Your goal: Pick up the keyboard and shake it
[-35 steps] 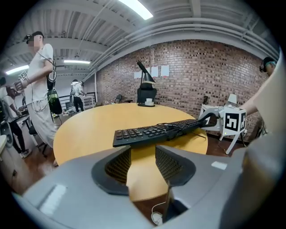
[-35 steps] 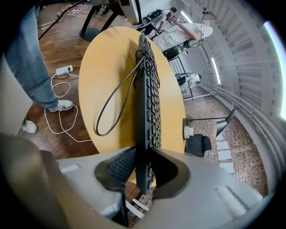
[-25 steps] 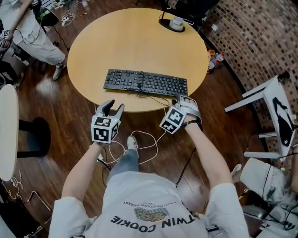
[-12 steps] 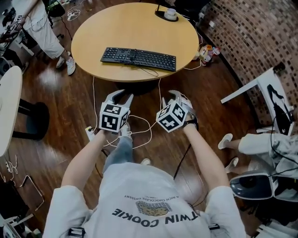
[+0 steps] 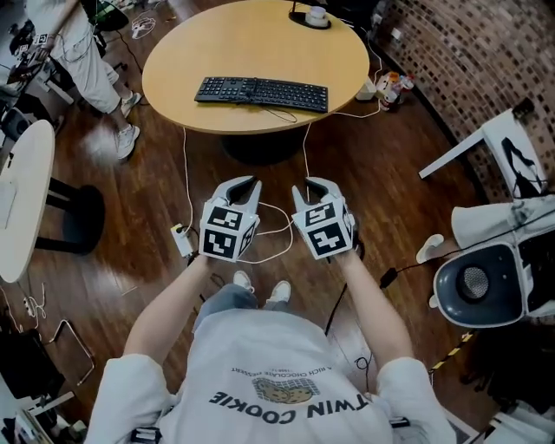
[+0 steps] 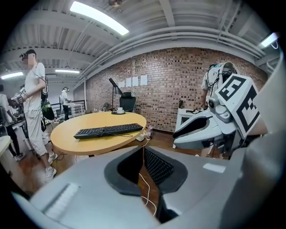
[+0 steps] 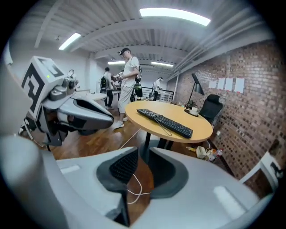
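Pressed together at the tips, the left gripper's (image 5: 245, 184) jaws hold nothing. The right gripper's (image 5: 310, 184) jaws stand a little apart and have just been closing, with only floor showing through the gap.

A small white cup (image 5: 316, 15) sits on a desk lamp's black base at the far edge of the round wooden table (image 5: 260, 39); I cannot see what is in it. The black keyboard (image 5: 260, 91) lies flat on the table's near half, well apart from both grippers.

White cables (image 5: 184, 173) trail from the table across the dark wooden floor (image 5: 121, 234). A brick wall (image 5: 468, 61) runs along the right, and another person (image 5: 74, 48) stands at the left beyond the table.

Both hands hold their grippers side by side over the floor, in front of the wearer's body. They point toward the table and tilt downward, marker cubes facing up.
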Demonstrator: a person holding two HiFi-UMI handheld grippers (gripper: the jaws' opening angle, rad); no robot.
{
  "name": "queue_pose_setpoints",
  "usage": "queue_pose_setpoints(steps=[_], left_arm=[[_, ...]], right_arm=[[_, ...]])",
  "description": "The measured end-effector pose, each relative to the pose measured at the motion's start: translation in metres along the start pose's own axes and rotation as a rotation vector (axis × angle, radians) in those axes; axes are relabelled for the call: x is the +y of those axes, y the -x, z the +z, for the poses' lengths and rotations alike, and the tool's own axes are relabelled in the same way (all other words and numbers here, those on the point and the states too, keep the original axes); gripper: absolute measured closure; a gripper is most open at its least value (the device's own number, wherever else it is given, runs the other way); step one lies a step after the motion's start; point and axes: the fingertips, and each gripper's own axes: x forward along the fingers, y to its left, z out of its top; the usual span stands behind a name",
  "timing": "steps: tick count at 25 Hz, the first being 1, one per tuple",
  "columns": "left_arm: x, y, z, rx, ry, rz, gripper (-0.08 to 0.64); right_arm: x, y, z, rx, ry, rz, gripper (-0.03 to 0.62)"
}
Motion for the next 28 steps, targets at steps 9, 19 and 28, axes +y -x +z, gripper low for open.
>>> queue_pose_setpoints(steps=[9,19,28], left_arm=[[-0.019,0.043,-0.008,-0.020,0.064,-0.056,0.552],[-0.012,0.111,-0.042,-0.025,0.085,-0.155,0.552],[-0.011,0.159,-0.068,-0.017,0.071,-0.201,0.552]], right_arm=[[0.060,0.026,0.015,-0.130,-0.248,-0.015,0.574],[0.146,0.046,0.023,-0.201,-0.404,-0.048,0.578],[0.202,0.063,0.028,-0.230,-0.424,-0.089,0.578]])
